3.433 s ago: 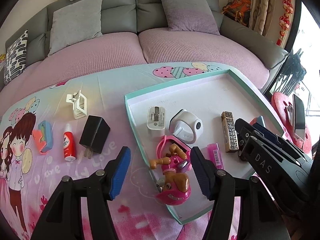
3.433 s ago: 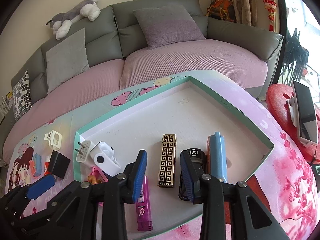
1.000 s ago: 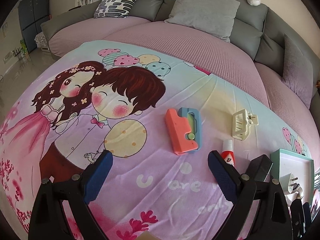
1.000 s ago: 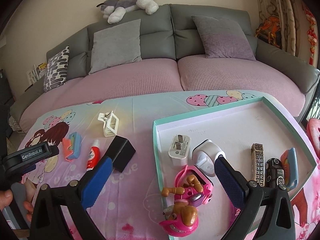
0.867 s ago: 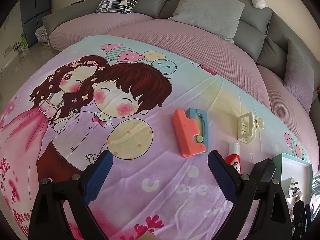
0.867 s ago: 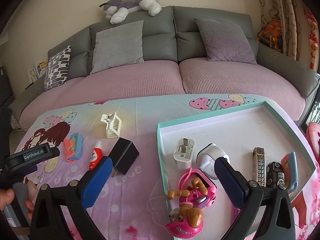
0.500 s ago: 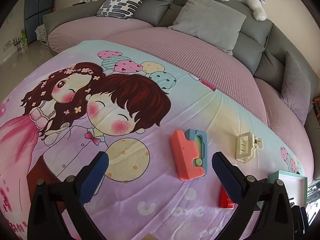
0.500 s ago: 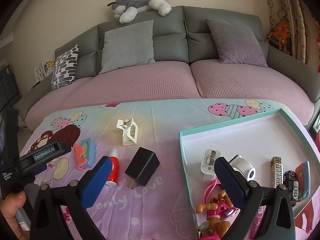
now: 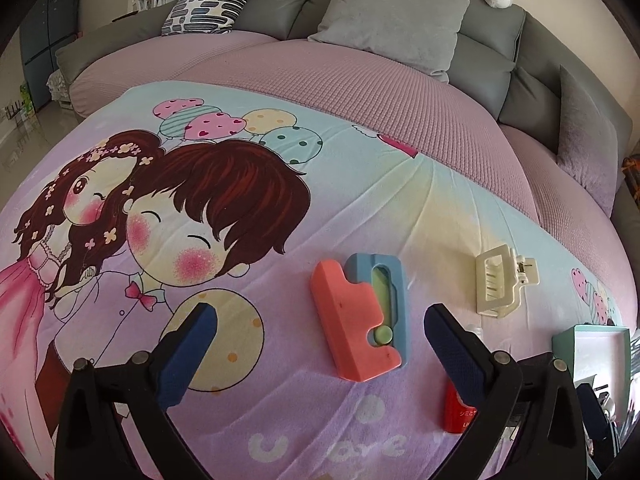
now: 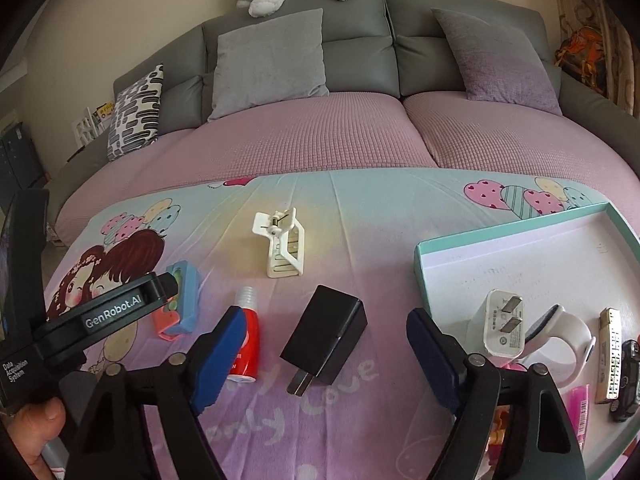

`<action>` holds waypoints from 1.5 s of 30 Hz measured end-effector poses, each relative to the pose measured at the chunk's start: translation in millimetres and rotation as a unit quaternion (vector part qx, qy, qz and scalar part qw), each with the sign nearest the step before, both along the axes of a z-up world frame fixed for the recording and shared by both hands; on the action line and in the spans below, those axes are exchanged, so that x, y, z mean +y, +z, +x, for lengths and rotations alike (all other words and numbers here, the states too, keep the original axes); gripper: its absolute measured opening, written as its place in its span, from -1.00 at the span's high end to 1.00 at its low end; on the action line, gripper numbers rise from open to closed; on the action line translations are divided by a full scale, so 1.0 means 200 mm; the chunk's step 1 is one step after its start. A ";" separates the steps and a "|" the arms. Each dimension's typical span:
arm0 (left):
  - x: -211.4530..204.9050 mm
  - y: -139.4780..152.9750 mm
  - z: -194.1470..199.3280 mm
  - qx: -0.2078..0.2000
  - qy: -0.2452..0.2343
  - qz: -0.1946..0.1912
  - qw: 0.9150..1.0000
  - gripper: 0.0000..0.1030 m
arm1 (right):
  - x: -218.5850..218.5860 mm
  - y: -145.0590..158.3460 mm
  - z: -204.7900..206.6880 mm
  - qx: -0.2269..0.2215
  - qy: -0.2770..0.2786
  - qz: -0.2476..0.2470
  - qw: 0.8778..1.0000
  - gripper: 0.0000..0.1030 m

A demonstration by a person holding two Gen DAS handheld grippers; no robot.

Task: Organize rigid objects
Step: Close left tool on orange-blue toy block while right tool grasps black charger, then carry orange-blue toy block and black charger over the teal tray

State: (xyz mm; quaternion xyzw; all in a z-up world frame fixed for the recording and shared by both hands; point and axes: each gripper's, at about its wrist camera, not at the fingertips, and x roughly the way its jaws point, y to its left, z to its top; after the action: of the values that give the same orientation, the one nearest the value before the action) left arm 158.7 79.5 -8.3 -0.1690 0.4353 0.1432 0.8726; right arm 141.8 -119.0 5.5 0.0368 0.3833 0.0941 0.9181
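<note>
My left gripper (image 9: 318,346) is open, and the coral and blue toy (image 9: 362,316) lies on the cartoon cloth between and just beyond its fingertips, untouched. A cream hair claw (image 9: 502,284) and a red tube (image 9: 460,412) lie to its right. My right gripper (image 10: 322,360) is open over the black charger (image 10: 326,334), which lies between its fingers. In the right wrist view the red tube (image 10: 245,336), the hair claw (image 10: 282,248) and the coral and blue toy (image 10: 180,300) lie left of the charger. The teal-rimmed tray (image 10: 500,228) stands at the right.
The tray holds a white charger (image 10: 500,326), a white watch (image 10: 560,340), a gold harmonica (image 10: 608,356), a black toy car (image 10: 626,380) and pink items. A grey and pink sofa (image 10: 320,140) with cushions lies behind the table. The left gripper's body (image 10: 92,320) reaches in at the left.
My left gripper has moved closer to the coral and blue toy, now between its fingertips. My right gripper has shifted left from the tray to over the black charger.
</note>
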 end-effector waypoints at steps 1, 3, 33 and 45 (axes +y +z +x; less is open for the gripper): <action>0.00 -0.01 0.01 0.002 -0.001 0.000 1.000 -1.00 | 0.00 -0.01 0.01 0.002 0.000 0.000 1.000 -0.55; -0.01 -0.02 0.01 0.005 -0.001 0.000 1.000 -1.00 | 0.01 -0.03 0.01 0.006 0.000 -0.001 1.000 -0.51; -0.08 -0.12 0.11 0.028 -0.013 0.085 0.996 -0.71 | -0.01 -0.15 0.07 0.030 -0.024 -0.026 0.999 0.11; -0.16 -0.07 0.11 0.024 -0.048 0.098 0.994 0.12 | -0.06 -0.13 0.07 0.028 -0.028 -0.002 0.999 0.39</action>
State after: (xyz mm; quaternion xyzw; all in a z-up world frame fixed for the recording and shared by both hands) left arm 181.6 47.3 -23.3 -0.0583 0.4479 0.1467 0.8800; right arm 155.6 -130.8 -20.6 0.0484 0.4081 0.0663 0.9092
